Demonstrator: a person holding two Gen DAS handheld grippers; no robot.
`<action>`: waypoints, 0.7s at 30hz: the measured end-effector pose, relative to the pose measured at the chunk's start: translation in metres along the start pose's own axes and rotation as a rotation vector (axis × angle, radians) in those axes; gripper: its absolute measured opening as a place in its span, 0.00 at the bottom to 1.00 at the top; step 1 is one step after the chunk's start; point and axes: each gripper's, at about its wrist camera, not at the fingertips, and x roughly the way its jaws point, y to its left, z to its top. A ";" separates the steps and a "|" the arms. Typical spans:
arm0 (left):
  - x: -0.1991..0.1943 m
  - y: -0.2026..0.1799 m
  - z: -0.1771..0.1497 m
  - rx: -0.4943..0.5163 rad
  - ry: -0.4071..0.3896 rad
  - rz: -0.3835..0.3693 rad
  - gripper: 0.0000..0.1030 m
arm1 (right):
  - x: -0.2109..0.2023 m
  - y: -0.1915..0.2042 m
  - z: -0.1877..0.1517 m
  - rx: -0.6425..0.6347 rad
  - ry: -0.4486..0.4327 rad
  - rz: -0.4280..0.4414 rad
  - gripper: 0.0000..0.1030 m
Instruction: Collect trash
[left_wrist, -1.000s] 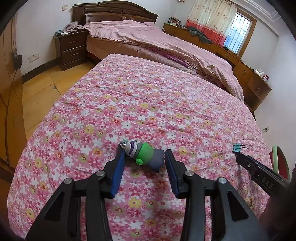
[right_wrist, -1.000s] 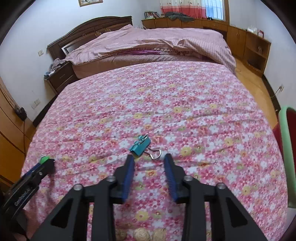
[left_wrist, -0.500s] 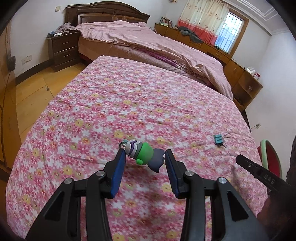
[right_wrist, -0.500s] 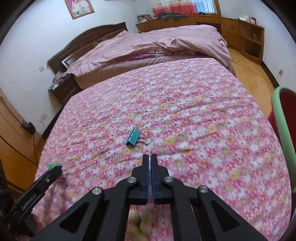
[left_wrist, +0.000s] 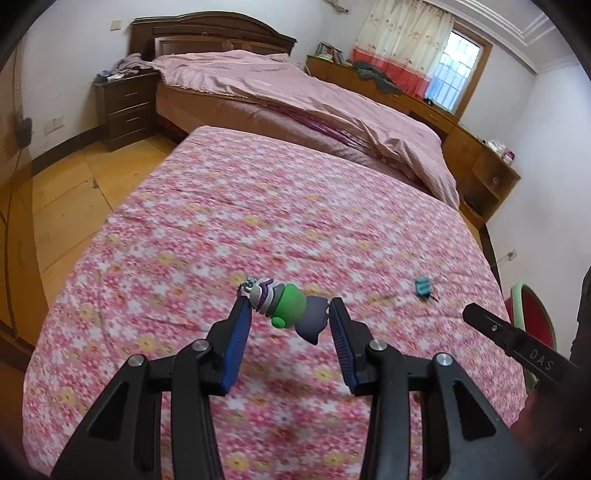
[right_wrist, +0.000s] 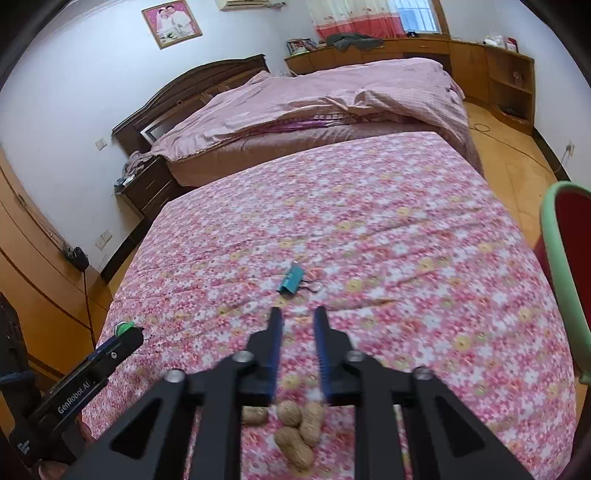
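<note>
Left wrist view: left gripper (left_wrist: 288, 319) clamped end-to-end on a small toy figure (left_wrist: 286, 306), green body, striped cap, grey base, held clear above the floral bedspread (left_wrist: 258, 206). Looks light, rigid and rounded, so likely to pivot; pads across the green middle would hold better. Teal binder clip (left_wrist: 423, 286) lies on the spread to the right. Right wrist view: right gripper (right_wrist: 297, 319), jaws narrowly apart after just opening, nothing between them. Clip (right_wrist: 291, 281) just ahead: stiff metal, light, take the flat body, not the wire loops. Peanuts (right_wrist: 295, 424) lie under the jaws: brittle shells, light squeeze across the waist.
</note>
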 end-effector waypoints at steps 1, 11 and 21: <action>0.001 0.003 0.001 -0.008 -0.001 0.001 0.42 | 0.003 0.002 0.001 -0.008 0.001 0.000 0.31; 0.023 0.020 0.005 -0.047 0.032 0.008 0.42 | 0.050 0.015 0.014 -0.044 0.045 -0.076 0.37; 0.040 0.018 0.006 -0.035 0.066 -0.003 0.42 | 0.071 0.027 0.013 -0.120 0.031 -0.137 0.36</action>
